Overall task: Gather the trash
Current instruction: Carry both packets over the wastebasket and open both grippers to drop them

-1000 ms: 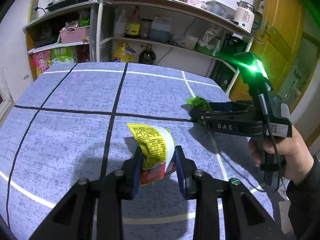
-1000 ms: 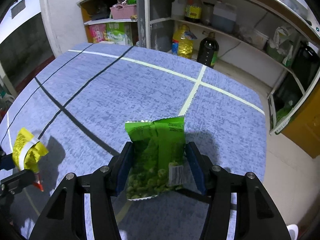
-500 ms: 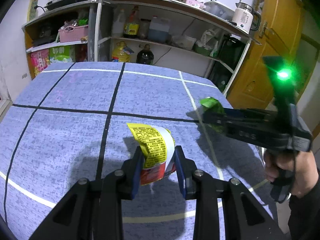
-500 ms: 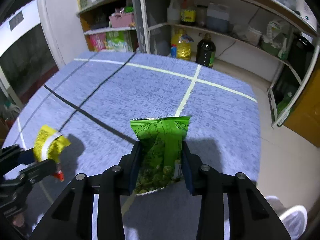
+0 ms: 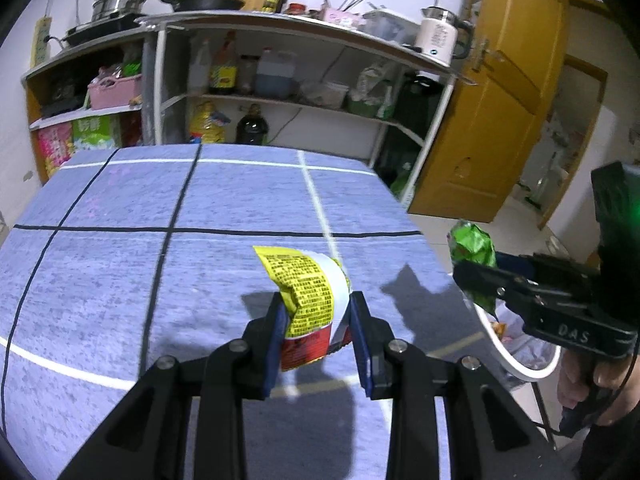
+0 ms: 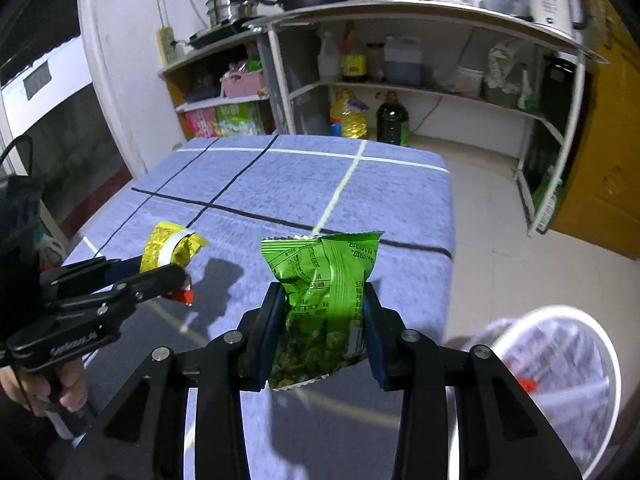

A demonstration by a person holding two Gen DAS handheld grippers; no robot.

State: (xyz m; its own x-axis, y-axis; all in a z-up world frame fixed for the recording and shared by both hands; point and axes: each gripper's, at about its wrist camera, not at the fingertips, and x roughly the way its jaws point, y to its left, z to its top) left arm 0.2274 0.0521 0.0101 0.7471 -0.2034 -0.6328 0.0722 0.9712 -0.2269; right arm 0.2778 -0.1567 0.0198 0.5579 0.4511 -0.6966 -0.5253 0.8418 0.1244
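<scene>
Your left tool is clamped on a yellow snack wrapper, which stands upright between the blue pads; it is crinkled, printed with dense black text, banded in white along one side and red at its lower end, and it hangs in the air above the desk. Your right tool is clamped on a green snack bag, held upright with its torn top edge uppermost; small print and a date code show on its face, and round green pieces show through the lower part. In the right wrist view this bag sits over the near right edge of the desk, with a white-rimmed bin lined with a pale bag just below and to the right. The bin is blurred and cut off by the frame, so its contents cannot be made out beyond one small orange-red scrap. In the left wrist view only a slice of the bin's rim shows behind your right tool, and the green bag is largely hidden by the tool's body. The print on both wrappers is too small to read.
</scene>
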